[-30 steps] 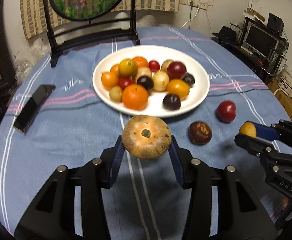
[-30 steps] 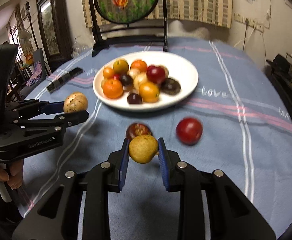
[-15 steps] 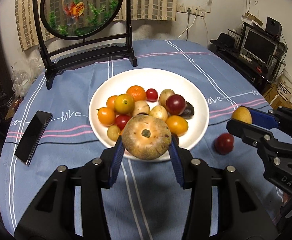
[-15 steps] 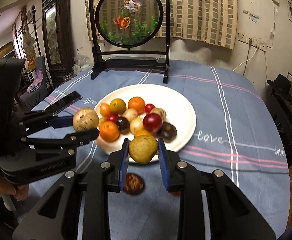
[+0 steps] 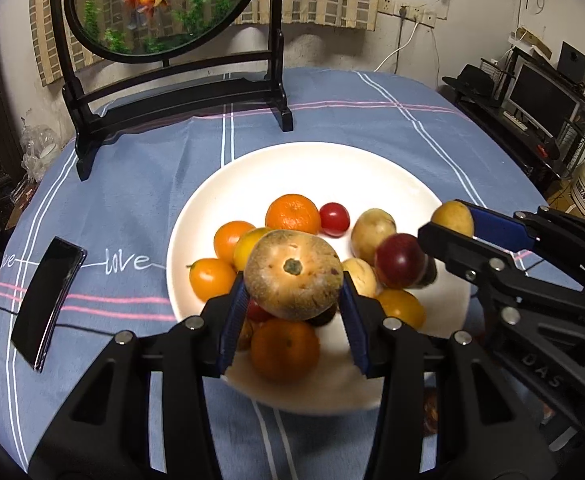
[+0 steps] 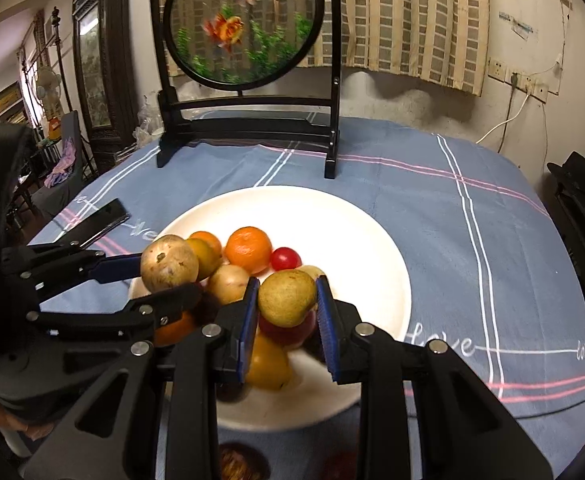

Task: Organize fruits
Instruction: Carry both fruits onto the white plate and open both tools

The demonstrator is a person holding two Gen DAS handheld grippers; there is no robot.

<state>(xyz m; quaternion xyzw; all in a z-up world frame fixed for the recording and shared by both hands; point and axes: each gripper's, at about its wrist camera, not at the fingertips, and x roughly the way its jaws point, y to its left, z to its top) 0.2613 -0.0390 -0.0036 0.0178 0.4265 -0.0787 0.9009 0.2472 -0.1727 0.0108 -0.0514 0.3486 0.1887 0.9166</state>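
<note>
My left gripper [image 5: 292, 292] is shut on a large tan round fruit [image 5: 292, 274], held above the near half of the white plate [image 5: 292, 168]. That same tan round fruit [image 6: 169, 263] and the left gripper [image 6: 160, 280] appear at the left of the right wrist view. My right gripper [image 6: 287, 300] is shut on a small yellow-green fruit [image 6: 287, 298] over the white plate [image 6: 356, 240]. From the left wrist view, the right gripper [image 5: 450, 226] holds the yellow-green fruit [image 5: 452, 218] above the plate's right side. Several oranges, tomatoes and plums are piled on the plate.
A black phone [image 5: 48, 296] lies on the blue striped tablecloth [image 5: 132, 184] left of the plate. A round goldfish screen on a black stand [image 5: 176, 96] sits behind the plate. A dark brown fruit [image 6: 238, 460] and a red one [image 6: 338, 466] lie on the cloth near the plate's front edge.
Both grippers have moved forward from over the bare cloth to above the plate, each still holding its fruit. The loose fruits on the cloth have dropped behind the fingers.
</note>
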